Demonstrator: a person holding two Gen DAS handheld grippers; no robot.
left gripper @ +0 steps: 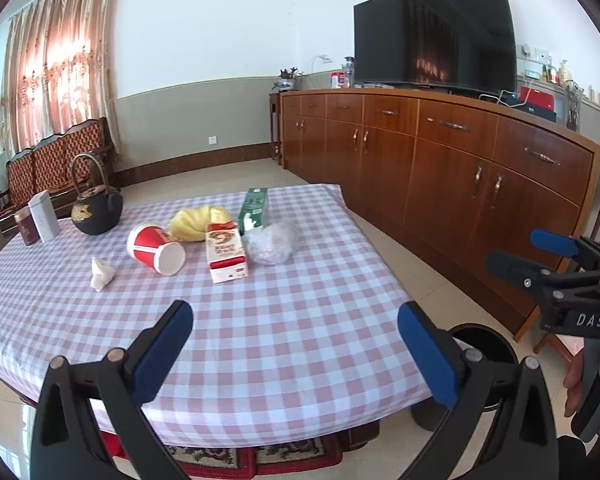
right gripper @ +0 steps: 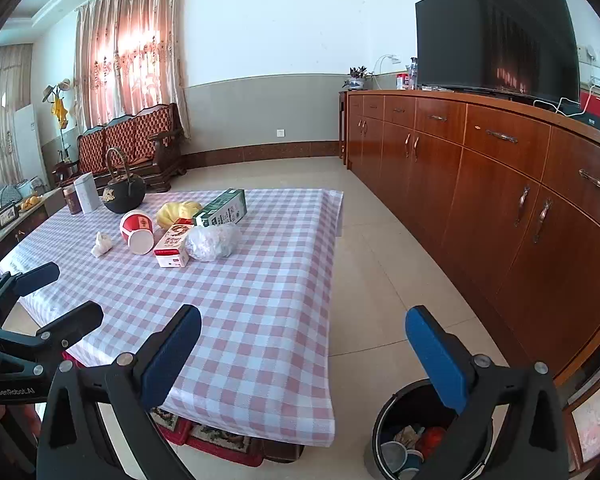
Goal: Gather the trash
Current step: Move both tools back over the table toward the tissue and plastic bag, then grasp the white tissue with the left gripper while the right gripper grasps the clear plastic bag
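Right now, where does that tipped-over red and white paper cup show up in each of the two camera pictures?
Left wrist view: the red and white paper cup lies left of centre on the checked tablecloth, open mouth toward the camera.
Right wrist view: the cup lies upper left of centre, farther off.
Shared landmark: the black cast-iron teapot stands behind and left of it in both.

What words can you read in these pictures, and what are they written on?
"DAS": on the right tool, seen by the left camera.
"GenRobot.AI": on the left tool, seen by the right camera.
Red and white carton: print too blurred to read.
Green carton: print too small to read.
Red paper cup: markings unreadable.
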